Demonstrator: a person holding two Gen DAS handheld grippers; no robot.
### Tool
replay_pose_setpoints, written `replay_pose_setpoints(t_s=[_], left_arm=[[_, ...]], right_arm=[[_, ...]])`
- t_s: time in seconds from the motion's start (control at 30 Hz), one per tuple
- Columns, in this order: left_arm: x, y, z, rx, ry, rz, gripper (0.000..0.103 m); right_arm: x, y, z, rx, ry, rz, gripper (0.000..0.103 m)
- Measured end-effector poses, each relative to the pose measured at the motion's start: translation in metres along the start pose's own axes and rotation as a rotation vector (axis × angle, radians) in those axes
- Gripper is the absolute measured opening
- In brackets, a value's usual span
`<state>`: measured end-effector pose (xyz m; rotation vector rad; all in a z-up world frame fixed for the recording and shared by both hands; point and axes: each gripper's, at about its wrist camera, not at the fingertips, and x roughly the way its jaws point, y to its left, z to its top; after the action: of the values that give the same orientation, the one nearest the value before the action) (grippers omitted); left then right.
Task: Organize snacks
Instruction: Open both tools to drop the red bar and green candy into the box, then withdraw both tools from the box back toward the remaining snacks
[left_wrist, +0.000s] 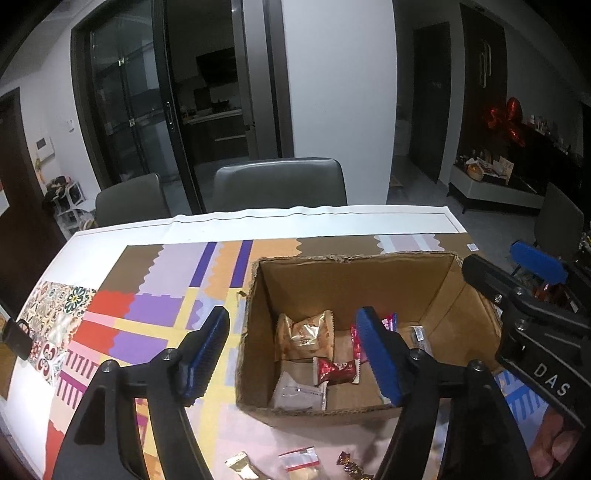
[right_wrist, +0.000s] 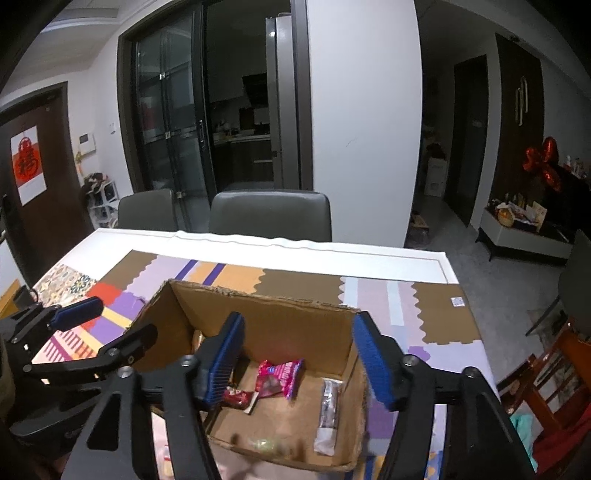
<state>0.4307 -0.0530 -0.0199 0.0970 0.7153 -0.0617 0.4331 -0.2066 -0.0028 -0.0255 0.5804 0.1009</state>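
We hover both claws over box (left_wrist: 351, 332), left gripper (left_wrist: 295, 354) and right gripper (right_wrist: 299, 358) spread wide, nothing held. Most snacks (left_wrist: 334, 369) inside box already; few wrappers (left_wrist: 299, 458) wait on table (left_wrist: 258, 221) nearby.

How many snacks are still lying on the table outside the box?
3, in front of the box: a gold packet, a clear packet, a wrapped candy. More may be hidden.

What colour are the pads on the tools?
Blue pads, ribbed; the right wrist view shows them best.
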Motion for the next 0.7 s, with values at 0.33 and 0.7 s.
replay_pose_setpoints(t_s=[0.33, 0.7], left_arm=[[-0.025, 0.014, -0.006, -0.015, -0.022, 0.028, 0.077], [-0.055, 0.035, -0.02, -0.044, -0.038, 0.054, 0.077]], right_arm=[[-0.023, 0.007, 0.002, -0.008, -0.03, -0.01, 0.068], [-0.051, 0.029, -0.003, -0.032, -0.056, 0.002, 0.068]])
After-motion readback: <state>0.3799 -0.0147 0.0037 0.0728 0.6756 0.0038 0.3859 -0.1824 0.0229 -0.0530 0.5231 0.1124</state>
